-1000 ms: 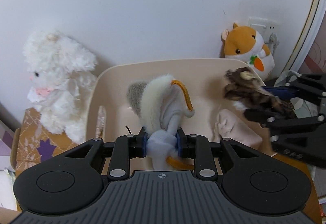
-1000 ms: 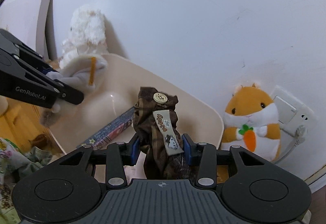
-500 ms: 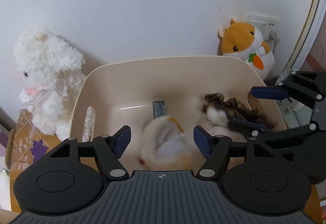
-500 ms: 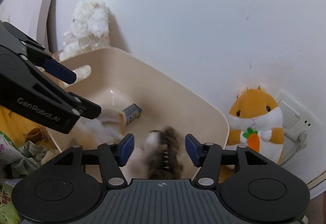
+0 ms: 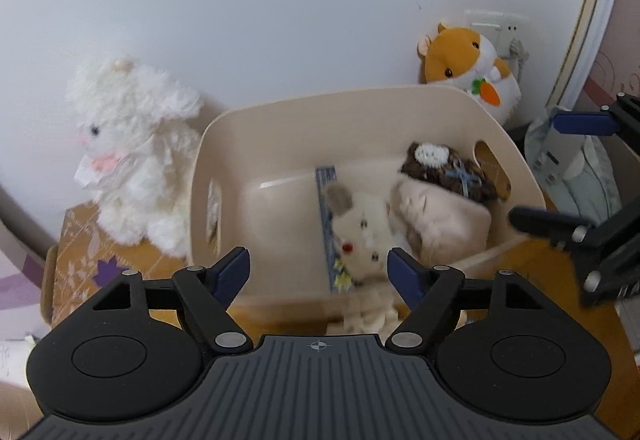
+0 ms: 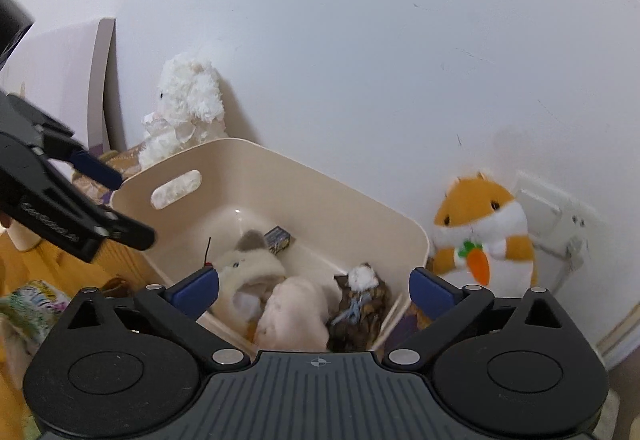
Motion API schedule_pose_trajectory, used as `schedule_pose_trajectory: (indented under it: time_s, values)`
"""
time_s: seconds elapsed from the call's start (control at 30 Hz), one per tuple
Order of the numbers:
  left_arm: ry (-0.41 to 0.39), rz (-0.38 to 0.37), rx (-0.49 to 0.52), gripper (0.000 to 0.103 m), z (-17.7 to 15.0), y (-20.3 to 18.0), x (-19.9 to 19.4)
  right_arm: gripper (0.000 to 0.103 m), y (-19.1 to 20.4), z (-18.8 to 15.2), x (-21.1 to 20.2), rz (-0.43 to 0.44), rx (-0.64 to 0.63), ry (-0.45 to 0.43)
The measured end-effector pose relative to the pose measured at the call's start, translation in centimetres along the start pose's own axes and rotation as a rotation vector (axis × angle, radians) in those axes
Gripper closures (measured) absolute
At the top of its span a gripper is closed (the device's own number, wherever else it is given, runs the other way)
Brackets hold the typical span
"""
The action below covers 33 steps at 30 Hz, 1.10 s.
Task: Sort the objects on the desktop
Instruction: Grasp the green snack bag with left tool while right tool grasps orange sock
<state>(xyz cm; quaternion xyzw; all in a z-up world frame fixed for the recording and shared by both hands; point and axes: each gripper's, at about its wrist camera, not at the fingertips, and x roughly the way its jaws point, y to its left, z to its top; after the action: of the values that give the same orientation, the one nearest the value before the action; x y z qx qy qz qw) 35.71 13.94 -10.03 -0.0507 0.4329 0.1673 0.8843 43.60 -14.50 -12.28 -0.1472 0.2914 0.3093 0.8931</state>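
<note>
Both the left gripper (image 5: 318, 272) and right gripper (image 6: 314, 290) are opening, empty, above the bin (image 5: 320, 99); the cream plush (image 5: 360, 228) at its front edge looks soft and light, best pinched at the body.

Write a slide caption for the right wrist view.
Right tongs opening, empty, above the beige bin holding the cream plush, pink plush and brown plush.

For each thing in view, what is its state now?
Left claw: opening, nothing between.
Right claw: opening, nothing between.
Beige bin: upright, holds toys.
Cream mouse toy: lying in bin.
Brown toy: lying in bin.
White rabbit: upright outside bin.
</note>
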Motion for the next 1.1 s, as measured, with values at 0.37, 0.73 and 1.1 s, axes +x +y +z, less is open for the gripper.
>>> schedule_pose_trajectory:
  time_s: [0.37,0.73,1.1]
  values:
    - [0.059,-0.001,-0.071,0.026,-5.5,3.1,-3.9,0.000,1.8,-5.7,-3.6,-0.003,-0.089,0.061]
    - [0.143,0.015,-0.174,0.026,-9.4,4.0,-5.1,0.000,4.2,-10.0,-5.1,0.067,-0.010,0.138]
    - [0.138,0.016,-0.395,0.026,-10.8,4.1,-4.4,0.000,8.2,-12.6,-3.7,0.182,-0.051,0.206]
